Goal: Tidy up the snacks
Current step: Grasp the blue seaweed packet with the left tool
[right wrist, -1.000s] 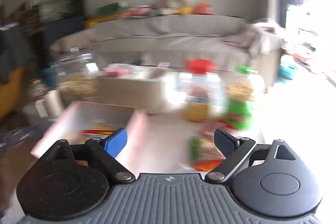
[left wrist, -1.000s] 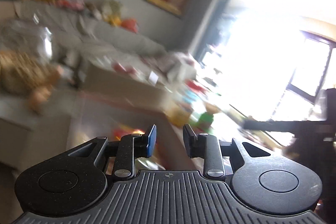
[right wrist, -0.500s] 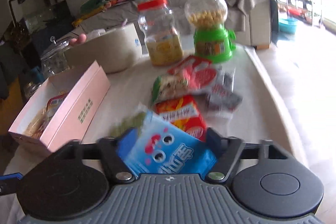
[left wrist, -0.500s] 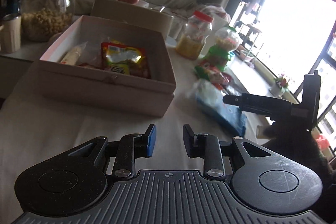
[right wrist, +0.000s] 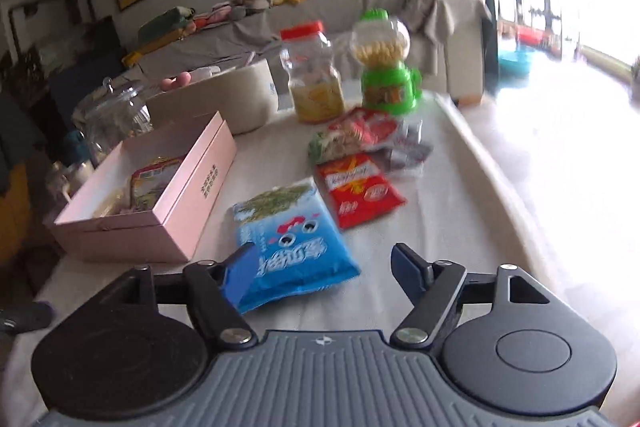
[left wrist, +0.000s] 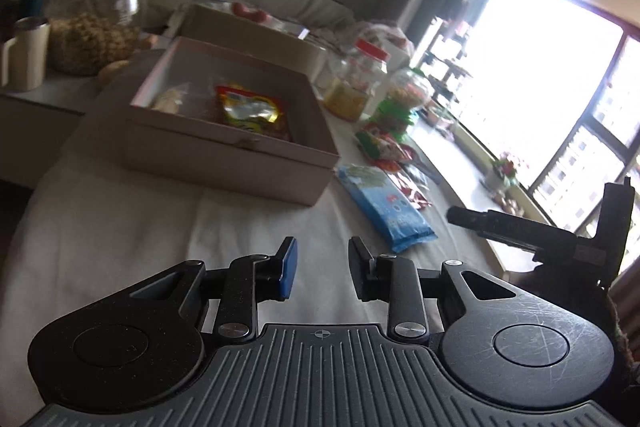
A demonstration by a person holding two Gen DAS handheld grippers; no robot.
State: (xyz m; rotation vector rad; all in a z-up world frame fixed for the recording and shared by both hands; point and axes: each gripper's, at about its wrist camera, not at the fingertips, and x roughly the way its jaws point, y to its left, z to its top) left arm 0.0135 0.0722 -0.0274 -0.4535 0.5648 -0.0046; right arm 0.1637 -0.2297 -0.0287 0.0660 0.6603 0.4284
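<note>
The blue snack bag (right wrist: pixel 290 241) lies flat on the cloth-covered tabletop (right wrist: pixel 460 211), just beside the open pink box (right wrist: pixel 192 195) and touching the red snack bag (right wrist: pixel 358 189) at its far corner. The right tool (right wrist: pixel 320 267) hovers over the near end of the blue bag with its fingers spread wide, holding nothing; its left finger overlaps the bag's near left corner in this view, though whether it touches is unclear. The left tool (left wrist: pixel 322 265) hangs above bare cloth, fingers a little apart and empty. The bag looks light, puffed with air and made of glossy film, so it likely slips and crumples under a hard squeeze, and any crisp contents could break. A sensible hold is probably the flat sealed edge at the near end, or a gentle pinch across one side, since the slick middle would bulge away. The box already holds a yellow packet (left wrist: pixel 248 111).
</note>
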